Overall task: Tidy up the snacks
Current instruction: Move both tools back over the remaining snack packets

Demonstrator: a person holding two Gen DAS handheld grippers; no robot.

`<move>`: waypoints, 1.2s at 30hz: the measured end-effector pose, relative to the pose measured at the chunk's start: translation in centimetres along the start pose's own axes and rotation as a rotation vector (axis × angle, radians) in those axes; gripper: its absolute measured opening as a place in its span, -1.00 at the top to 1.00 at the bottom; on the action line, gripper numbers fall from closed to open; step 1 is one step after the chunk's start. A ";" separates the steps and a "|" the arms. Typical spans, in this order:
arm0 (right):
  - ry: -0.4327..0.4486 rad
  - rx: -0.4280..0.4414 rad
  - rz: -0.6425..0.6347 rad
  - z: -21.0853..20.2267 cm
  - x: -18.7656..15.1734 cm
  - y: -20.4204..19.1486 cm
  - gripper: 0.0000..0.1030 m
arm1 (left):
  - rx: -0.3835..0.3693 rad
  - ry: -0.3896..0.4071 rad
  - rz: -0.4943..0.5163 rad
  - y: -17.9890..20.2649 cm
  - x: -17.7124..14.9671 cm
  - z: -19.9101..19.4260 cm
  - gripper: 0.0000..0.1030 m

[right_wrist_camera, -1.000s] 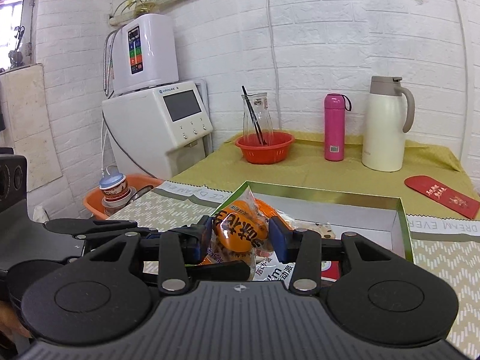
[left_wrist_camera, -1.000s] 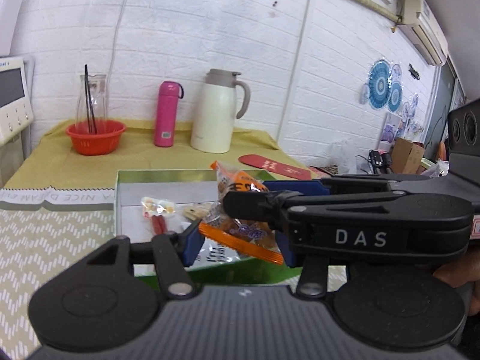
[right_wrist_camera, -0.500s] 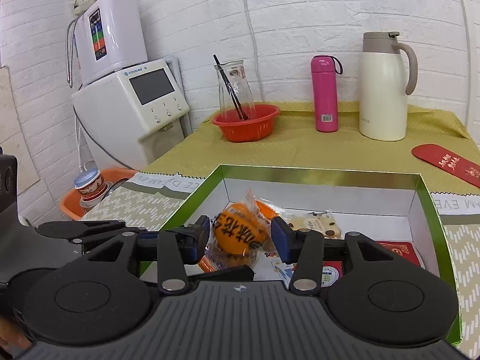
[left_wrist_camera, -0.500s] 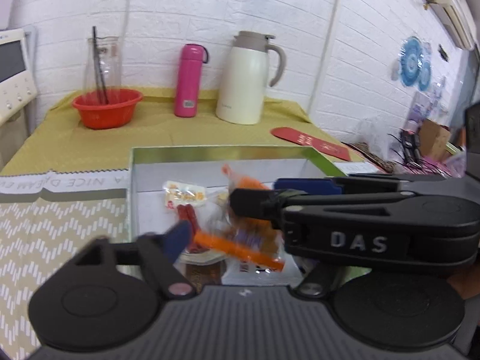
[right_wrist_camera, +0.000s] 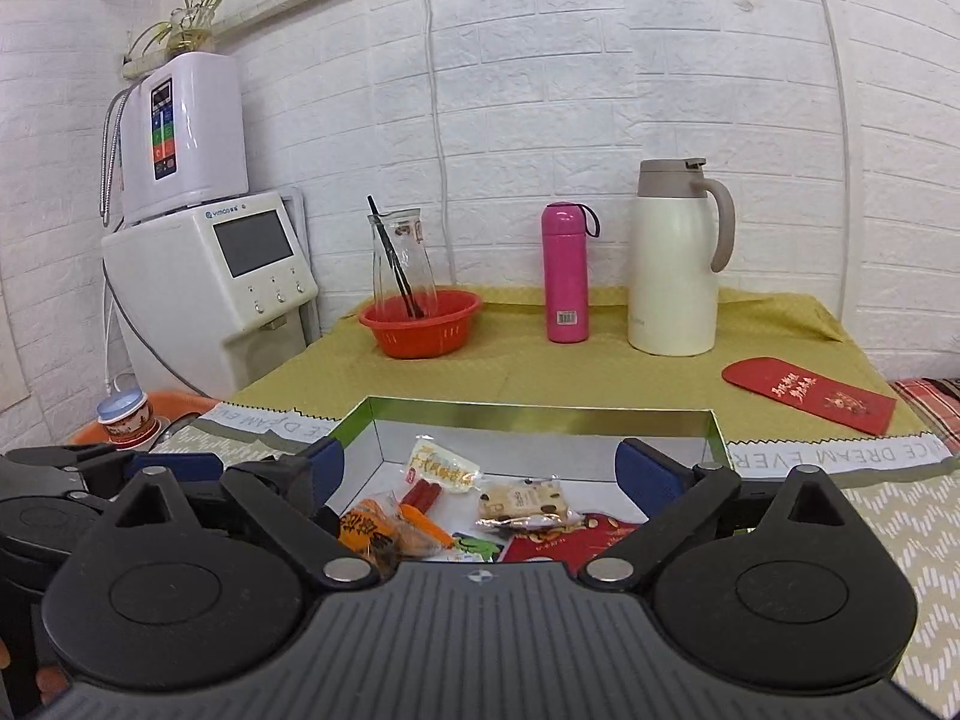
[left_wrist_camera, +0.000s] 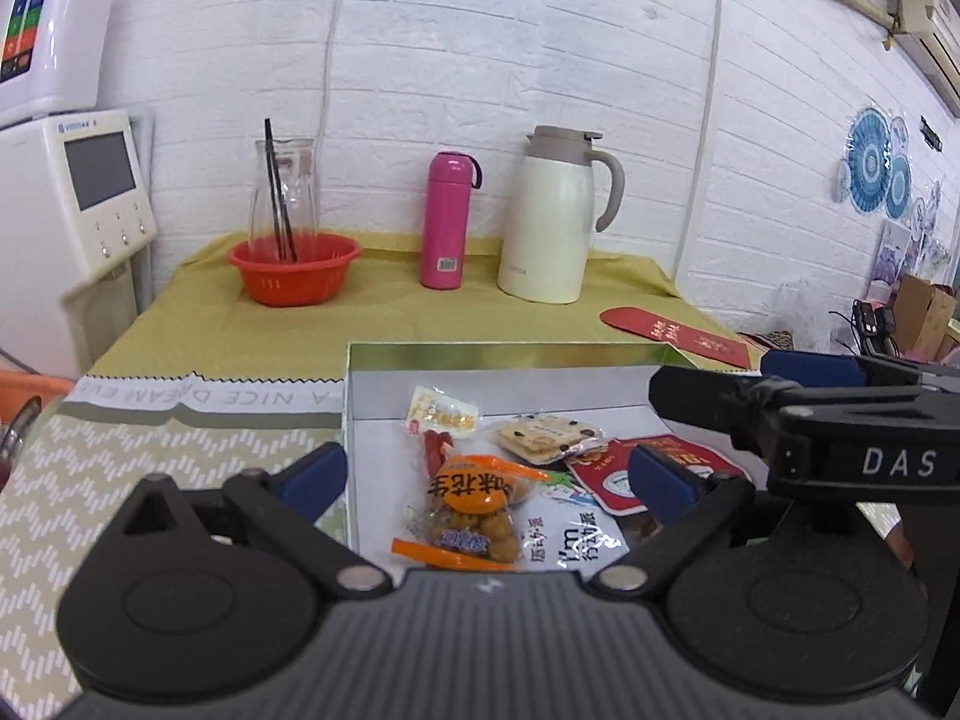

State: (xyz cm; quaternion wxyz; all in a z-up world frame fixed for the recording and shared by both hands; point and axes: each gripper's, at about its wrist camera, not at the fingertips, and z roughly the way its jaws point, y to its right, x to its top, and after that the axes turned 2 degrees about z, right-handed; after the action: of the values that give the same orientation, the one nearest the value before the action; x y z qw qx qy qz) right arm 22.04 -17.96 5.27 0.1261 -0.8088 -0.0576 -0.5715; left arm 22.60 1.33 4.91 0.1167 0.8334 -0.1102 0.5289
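Both grippers are letting go of the orange snack packet, which a second ago was pinched between the two of them above the open box. The left gripper is now standing with its blue pads spread wide, having just been opening, and the packet is lying loose on the floor of the box in the gap between the pads, touched by neither. The right gripper has likewise just been opening and is now gaping fully, with nothing pressed between its pads; from its view the packet is sitting low and left, partly hidden behind the gripper's own body, so whether it is resting flat or leaning on the neighbouring wrappers is hard to say. Around it in the box are lying a small yellow-and-white sachet, a biscuit pack, a red pouch and a white printed wrapper, all close together near the front. For the task this is looking like one snack delivered: the packet is inside the box with the others, and both hands are now becoming free to fetch whatever remains. No further loose snacks are showing on the desk in either view.
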 end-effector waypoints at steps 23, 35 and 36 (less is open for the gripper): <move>-0.148 0.124 0.220 -8.2 -10.1 2.2 -1.00 | -0.015 -0.202 -0.289 -2.2 -11.6 -9.3 -0.92; -0.215 0.155 0.105 -0.4 -7.5 -2.1 -1.00 | 0.005 -0.188 -0.347 -4.4 -12.5 -10.5 -0.92; -0.230 0.156 0.106 0.0 -7.7 -2.1 -1.00 | 0.003 -0.187 -0.350 -4.5 -12.5 -10.6 -0.92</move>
State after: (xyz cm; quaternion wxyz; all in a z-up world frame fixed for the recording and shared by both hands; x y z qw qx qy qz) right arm 18.92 -15.53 -1.69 0.2109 -0.8587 -0.0733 -0.4612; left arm 9.74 9.66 -2.44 0.1950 0.8856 0.0269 0.4207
